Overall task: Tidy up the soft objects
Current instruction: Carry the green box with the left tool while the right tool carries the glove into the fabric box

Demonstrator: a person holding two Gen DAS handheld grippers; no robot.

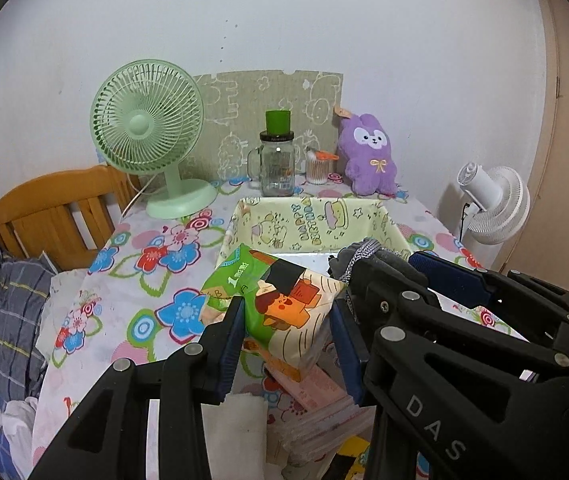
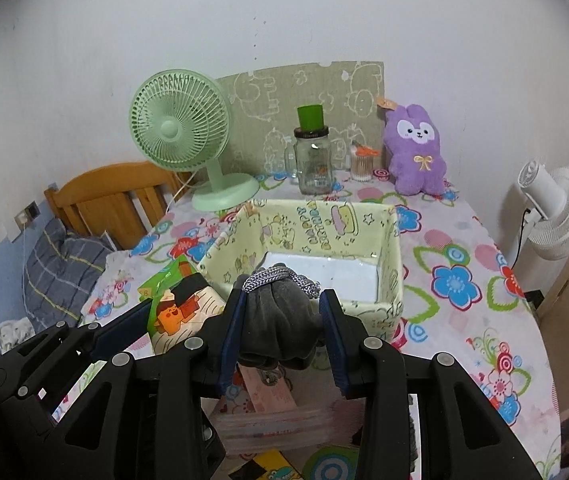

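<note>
My left gripper point(image 1: 288, 336) is shut on a soft tissue pack point(image 1: 284, 304) printed with a cartoon in green, orange and cream, held above the table. My right gripper point(image 2: 282, 336) is shut on a rolled dark grey cloth point(image 2: 276, 320) with a woven grey cord at its top. The cloth point(image 1: 358, 258) and the right gripper show at the right of the left wrist view; the tissue pack point(image 2: 180, 308) shows at the left of the right wrist view. Just beyond both stands an open pale-yellow cartoon-print box point(image 2: 392, 264), also seen as box point(image 1: 244, 216), its white floor bare.
A flowered tablecloth point(image 2: 456, 280) covers the table. At the back stand a green desk fan point(image 2: 180, 140), a glass jar with a green cup point(image 2: 312, 156), a cotton-swab holder point(image 2: 362, 164) and a purple plush point(image 2: 416, 152). Pink packets point(image 2: 272, 412) lie below the grippers. White fan point(image 2: 556, 212) at right.
</note>
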